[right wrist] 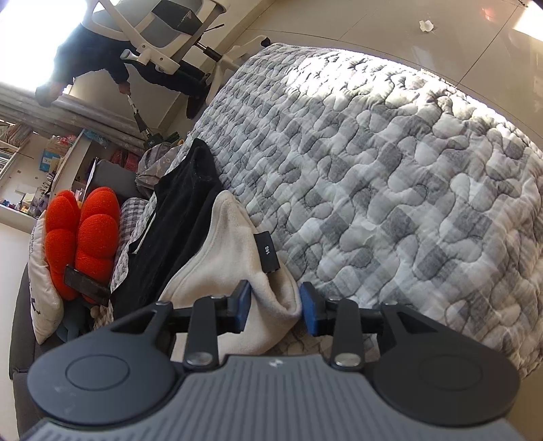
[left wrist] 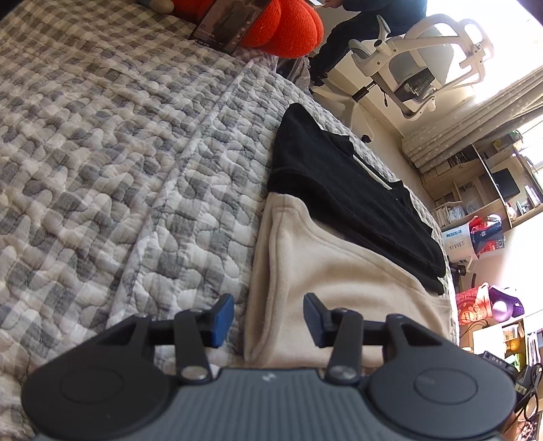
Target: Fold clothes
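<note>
A cream fleece garment [left wrist: 325, 271] lies on the grey checked quilt [left wrist: 101, 169], with a folded black garment [left wrist: 342, 183] resting across its far part. My left gripper [left wrist: 268, 317] hovers open over the cream fleece's near edge, nothing pinched. In the right wrist view the cream fleece [right wrist: 234, 254] shows a black neck label [right wrist: 268, 252], and the black garment [right wrist: 176, 217] lies beyond it. My right gripper [right wrist: 275, 310] stands open, and a bunched corner of the fleece sits between its blue pads [right wrist: 244, 307], touching them loosely.
Red plush cushions [right wrist: 81, 241] and a white pillow [right wrist: 42, 298] sit at the head of the bed [right wrist: 390, 190]. A white office chair [left wrist: 417, 57] with a seated person [left wrist: 366, 27] stands beside the bed. Cluttered shelves [left wrist: 482, 190] line the wall.
</note>
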`<state>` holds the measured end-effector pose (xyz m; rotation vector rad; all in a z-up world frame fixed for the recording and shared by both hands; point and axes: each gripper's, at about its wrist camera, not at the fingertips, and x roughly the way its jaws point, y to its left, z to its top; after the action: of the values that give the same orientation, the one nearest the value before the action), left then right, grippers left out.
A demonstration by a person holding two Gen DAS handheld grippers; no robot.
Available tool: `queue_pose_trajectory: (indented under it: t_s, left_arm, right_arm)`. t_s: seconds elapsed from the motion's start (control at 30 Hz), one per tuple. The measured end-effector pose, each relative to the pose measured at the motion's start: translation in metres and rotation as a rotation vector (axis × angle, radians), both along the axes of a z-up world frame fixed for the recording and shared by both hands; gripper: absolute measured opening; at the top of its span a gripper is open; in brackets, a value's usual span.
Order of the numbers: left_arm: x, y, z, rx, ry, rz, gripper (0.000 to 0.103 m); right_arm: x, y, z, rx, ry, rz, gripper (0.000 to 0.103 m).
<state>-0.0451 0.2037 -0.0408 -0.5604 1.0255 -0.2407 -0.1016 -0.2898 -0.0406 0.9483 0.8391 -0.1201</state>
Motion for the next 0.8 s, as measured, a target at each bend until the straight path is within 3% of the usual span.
queue_pose_trajectory:
  t_s: [0.17,0.37,0.43,0.47,0.5,0.53,0.57,0.7,0.8]
  left_arm:
    - [0.018,-0.004,0.008,0.061,-0.079,-0.013,0.040]
    - [0.037,-0.013,0.006,0.074,-0.132,-0.008,0.037]
    - [0.042,-0.018,0.003,0.081,-0.143,-0.004,0.030]
    - [0.043,-0.022,0.001,0.097,-0.146,-0.006,0.016]
    - [0.043,-0.026,-0.001,0.122,-0.153,-0.010,0.008]
    - [0.040,-0.028,-0.001,0.145,-0.176,-0.001,0.008]
    - [0.036,-0.030,0.000,0.165,-0.213,0.010,0.007]
    - [0.012,-0.030,0.007,0.172,-0.370,0.033,0.007]
    - [0.007,-0.020,0.011,0.120,-0.422,0.087,0.007]
  right_arm:
    - [0.020,0.000,0.010,-0.140,-0.060,0.090,0.037]
    - [0.046,0.007,0.010,-0.178,-0.147,0.118,0.037]
    - [0.054,0.012,0.008,-0.193,-0.164,0.125,0.037]
    - [0.058,0.015,0.007,-0.207,-0.168,0.128,0.037]
    - [0.060,0.019,0.005,-0.228,-0.177,0.132,0.032]
    - [0.062,0.023,0.004,-0.264,-0.190,0.138,0.015]
    - [0.062,0.027,0.002,-0.300,-0.195,0.141,0.009]
    - [0.053,0.034,0.004,-0.397,-0.254,0.120,0.008]
    - [0.047,0.036,0.013,-0.446,-0.328,0.105,0.008]
